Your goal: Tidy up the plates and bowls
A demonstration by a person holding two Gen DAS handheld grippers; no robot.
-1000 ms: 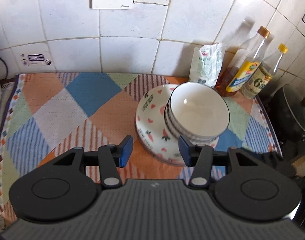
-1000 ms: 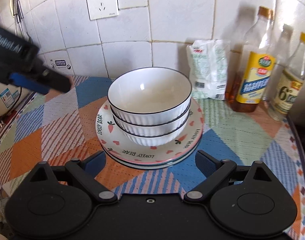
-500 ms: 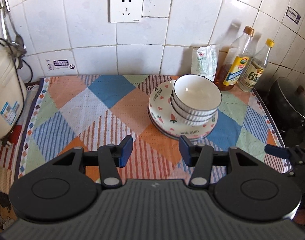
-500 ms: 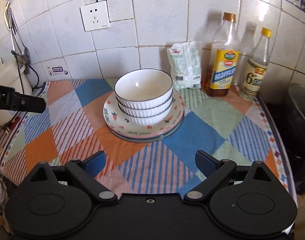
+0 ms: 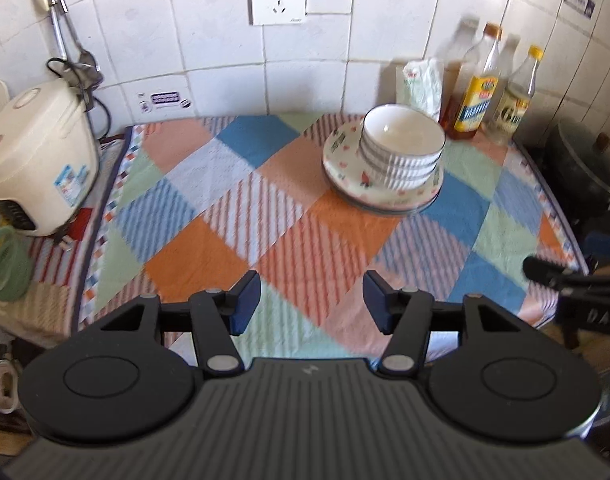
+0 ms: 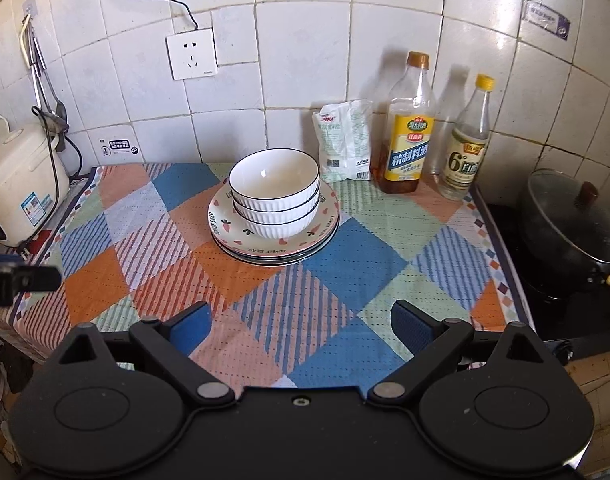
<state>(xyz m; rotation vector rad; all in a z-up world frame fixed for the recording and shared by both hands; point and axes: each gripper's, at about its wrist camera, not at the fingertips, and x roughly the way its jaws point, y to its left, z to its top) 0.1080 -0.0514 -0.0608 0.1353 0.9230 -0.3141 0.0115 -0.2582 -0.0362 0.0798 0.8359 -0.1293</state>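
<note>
Three white ribbed bowls (image 6: 273, 196) (image 5: 401, 148) sit nested on a stack of patterned plates (image 6: 241, 236) (image 5: 341, 168) at the back of the cloth-covered counter. My left gripper (image 5: 311, 306) hangs well in front of the stack, its jaws opening with nothing between them. My right gripper (image 6: 301, 326) is open and empty too, far back from the plates. Each gripper shows at the edge of the other's view: the right gripper (image 5: 577, 292) and the left gripper (image 6: 17, 280).
A cream rice cooker (image 6: 17, 184) stands at the left. A white packet (image 6: 343, 140) and two bottles (image 6: 409, 128) (image 6: 467, 140) line the tiled wall. A black lidded pot (image 6: 569, 228) sits on the stove at right. A green basket (image 5: 3, 264) lies at far left.
Both grippers have pulled back and up from the bowl stack, which now looks small and distant. The left gripper's jaws stand a little wider. The dishes have not moved.
</note>
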